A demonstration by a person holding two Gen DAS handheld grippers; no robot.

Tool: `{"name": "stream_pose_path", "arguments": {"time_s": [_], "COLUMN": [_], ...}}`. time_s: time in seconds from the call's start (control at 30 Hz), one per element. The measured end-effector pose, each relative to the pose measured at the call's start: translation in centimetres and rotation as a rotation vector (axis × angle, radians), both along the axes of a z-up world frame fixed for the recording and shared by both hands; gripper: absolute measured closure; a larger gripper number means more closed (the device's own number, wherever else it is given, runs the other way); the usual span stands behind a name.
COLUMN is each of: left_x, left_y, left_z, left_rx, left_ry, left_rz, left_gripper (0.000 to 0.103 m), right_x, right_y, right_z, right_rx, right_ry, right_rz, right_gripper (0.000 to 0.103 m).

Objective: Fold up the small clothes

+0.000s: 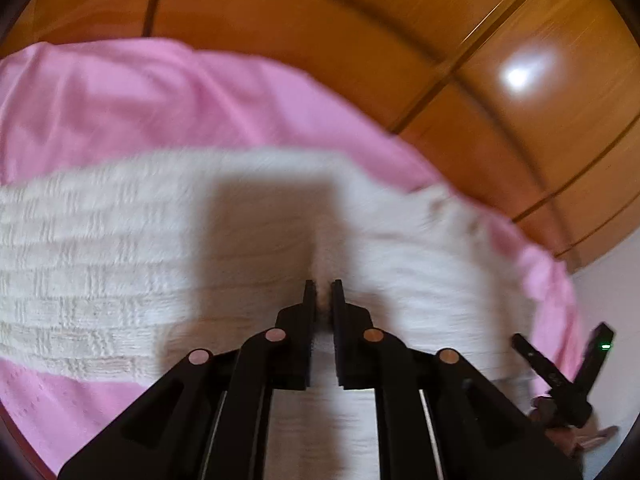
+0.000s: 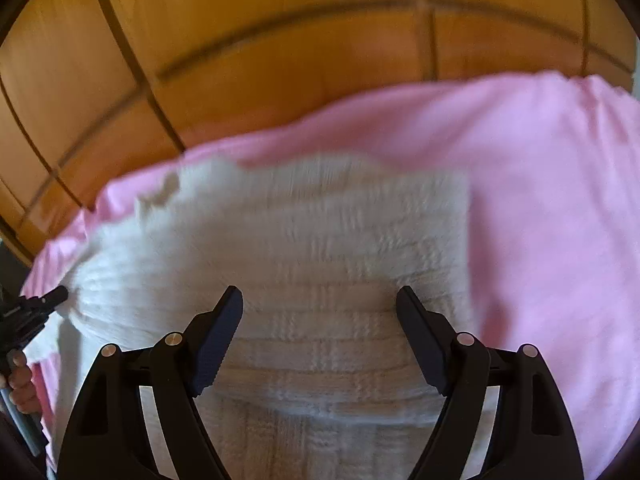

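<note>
White knit garment (image 1: 100, 248) is spread out on a pink sheet (image 1: 120, 96), chunky ribbed/cable texture, and it covers most of the middle in both wrist views. Left gripper (image 1: 323, 292) has its fingers squeezed almost together with a bit of the white knit pinched between the tips, so it's got hold of the fabric there. Right gripper (image 2: 319, 300) is spread wide, nothing between the fingers, just sitting over the knit (image 2: 320, 240) with the cloth showing through the gap. From the left view you can spot the other gripper poking in at the far right edge near the garment's side. Behind the bed there's a wooden wardrobe (image 2: 240, 40) with paneled doors, and the pink sheet (image 2: 540, 180) runs off to the right. Both shots are a bit motion-blurred, so fine detail on the knit edges is hard to make out.
</note>
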State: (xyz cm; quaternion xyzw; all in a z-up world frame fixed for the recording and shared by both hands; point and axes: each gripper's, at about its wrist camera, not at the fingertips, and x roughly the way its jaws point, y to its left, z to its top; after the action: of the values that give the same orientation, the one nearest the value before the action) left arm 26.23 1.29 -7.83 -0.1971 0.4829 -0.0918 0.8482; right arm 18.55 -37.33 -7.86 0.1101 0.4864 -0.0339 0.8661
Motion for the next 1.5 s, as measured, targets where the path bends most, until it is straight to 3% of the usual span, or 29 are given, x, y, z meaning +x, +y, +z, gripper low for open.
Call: {"name": "stream_pose_path", "arguments": {"time_s": [0.1,0.23,0.37,0.53,0.63,0.73,0.83,0.9,1.03,1.2,1.23,1.27,1.3,1.37,1.5], "left_x": [0.0,-1.9,-6.3,-11.7,-14.7,-17.7,-20.0,-21.0,-21.1,-19.1,-18.7,-18.0,-17.6,-17.6,-16.3], "left_y": [-0.2,1.0,4.7,12.9,17.9,23.4,28.4,31.4,35.0,36.7,36.9,37.0,36.9,37.8,33.5], "left_z": [-0.9,0.2,1.1,0.4,-0.4,-1.1,-1.5,-2.1,-3.1,-4.2,-4.3,-4.5,-4.5,-3.5,2.2], "left_rx": [0.017,-0.005,-0.057,-0.149,-0.18,-0.265,-0.302,-0.356,-0.431,-0.494,-0.488,-0.478,-0.475,-0.451,-0.43], "left_ry": [0.003,-0.015,-0.054,-0.033,-0.027,-0.044,-0.056,-0.06,-0.058,-0.062,-0.055,-0.034,-0.022,-0.033,-0.184], "left_rz": [0.003,0.055,0.154,0.343,0.462,0.588,0.742,0.823,0.896,0.924,0.917,0.915,0.911,0.898,0.742], "left_gripper": [0.086,0.072,0.047,0.045,0.046,0.048,0.048,0.048,0.053,0.064,0.069,0.087,0.097,0.097,0.097], "right_x": [-0.1,-0.2,-0.3,-1.2,-3.8,-5.8,-7.1,-7.4,-7.3,-7.0,-7.0,-6.9,-7.0,-7.1,-7.0], "right_y": [1.3,1.2,1.3,2.0,3.8,6.4,9.7,10.5,10.6,10.7,10.6,10.8,10.8,10.8,10.8], "right_z": [-0.7,-0.8,-0.8,1.1,3.4,3.9,2.5,0.5,0.0,-0.2,-0.2,-0.2,-0.2,-0.3,-0.3], "right_rx": [-0.09,-0.086,-0.104,-0.154,-0.111,-0.081,-0.125,-0.114,-0.132,-0.13,-0.133,-0.136,-0.138,-0.137,-0.139], "right_ry": [-0.023,-0.031,-0.029,-0.044,-0.105,-0.112,-0.087,-0.019,-0.015,-0.015,-0.015,-0.014,-0.014,-0.014,-0.015], "right_rz": [0.021,0.018,0.017,-0.016,-0.001,0.084,0.17,0.175,0.173,0.176,0.176,0.176,0.176,0.176,0.176], "right_gripper": [0.013,0.012,0.011,0.011,0.011,0.011,0.011,0.011,0.005,0.004,0.004,0.004,0.004,0.004,0.004]}}
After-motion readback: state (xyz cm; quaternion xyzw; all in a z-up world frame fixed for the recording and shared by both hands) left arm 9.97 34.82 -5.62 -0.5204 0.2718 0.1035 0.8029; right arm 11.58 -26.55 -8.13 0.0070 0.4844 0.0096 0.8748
